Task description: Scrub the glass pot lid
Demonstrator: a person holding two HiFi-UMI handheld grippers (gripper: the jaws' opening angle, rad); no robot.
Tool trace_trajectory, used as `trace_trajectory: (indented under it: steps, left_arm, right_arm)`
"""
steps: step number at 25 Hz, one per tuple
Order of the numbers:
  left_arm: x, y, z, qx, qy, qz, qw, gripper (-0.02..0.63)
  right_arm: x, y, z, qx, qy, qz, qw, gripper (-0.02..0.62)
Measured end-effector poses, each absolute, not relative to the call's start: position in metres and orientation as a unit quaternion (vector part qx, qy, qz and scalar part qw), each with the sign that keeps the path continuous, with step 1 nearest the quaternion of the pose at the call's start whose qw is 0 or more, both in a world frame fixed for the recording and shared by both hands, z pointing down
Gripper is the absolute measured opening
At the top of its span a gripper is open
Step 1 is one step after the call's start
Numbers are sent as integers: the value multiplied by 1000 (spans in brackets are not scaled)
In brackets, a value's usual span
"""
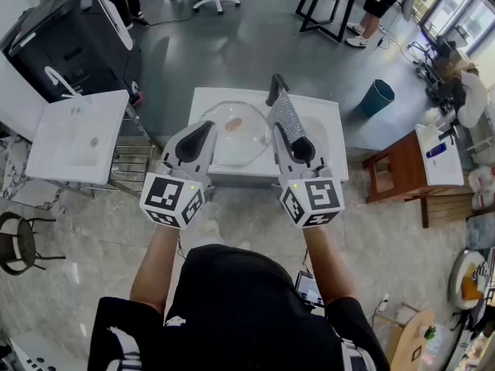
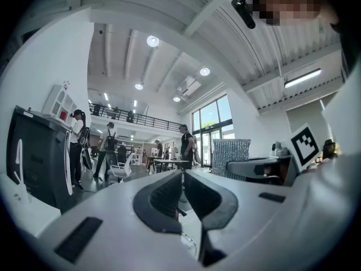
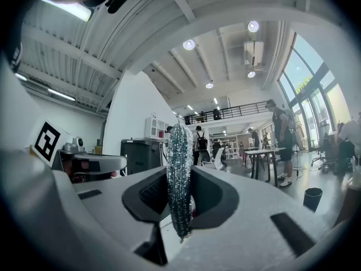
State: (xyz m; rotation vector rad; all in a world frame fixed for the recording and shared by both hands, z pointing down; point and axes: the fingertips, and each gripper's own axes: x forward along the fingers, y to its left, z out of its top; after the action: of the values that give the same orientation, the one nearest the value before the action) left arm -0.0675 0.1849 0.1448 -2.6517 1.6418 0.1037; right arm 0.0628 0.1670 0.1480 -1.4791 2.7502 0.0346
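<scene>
In the head view the glass pot lid (image 1: 241, 147) lies in a white basin (image 1: 329, 141), its brownish knob (image 1: 233, 124) facing up. My left gripper (image 1: 204, 128) hovers level over the lid's left edge; its jaws (image 2: 181, 176) are shut with nothing between them. Over the lid's right side, my right gripper (image 1: 289, 137) is shut on a silver mesh scrub pad (image 1: 285, 117), which stands upright between the pads (image 3: 180, 179). From the left gripper view the pad (image 2: 231, 151) shows at the right. I cannot tell whether the pad touches the lid.
A black faucet (image 1: 275, 88) rises at the basin's far rim. A white sink unit (image 1: 77, 134) and metal rack (image 1: 131, 165) stand to the left, a wooden table (image 1: 402, 172) and teal bin (image 1: 377, 97) to the right. Several people (image 2: 107, 148) stand farther off.
</scene>
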Motion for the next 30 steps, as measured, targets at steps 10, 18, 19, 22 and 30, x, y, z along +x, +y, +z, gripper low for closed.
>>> trace_trajectory:
  steps: [10, 18, 19, 22, 30]
  left_arm:
    - [-67, 190, 152, -850, 526, 30, 4, 12]
    - [-76, 183, 158, -848, 530, 24, 2, 12]
    - [-78, 180, 159, -848, 530, 24, 2, 12]
    - [-81, 166, 160, -850, 526, 25, 0, 12]
    - [-86, 116, 162, -855, 518, 25, -8, 12]
  right_arm:
    - [63, 169, 153, -468, 883, -2, 22, 74]
    - [51, 163, 159, -458, 889, 5, 13, 74]
    - [49, 160, 160, -458, 889, 5, 13, 74]
    - [45, 147, 160, -460, 888, 4, 11, 75]
    - [38, 101, 162, -466, 885, 2, 5, 75]
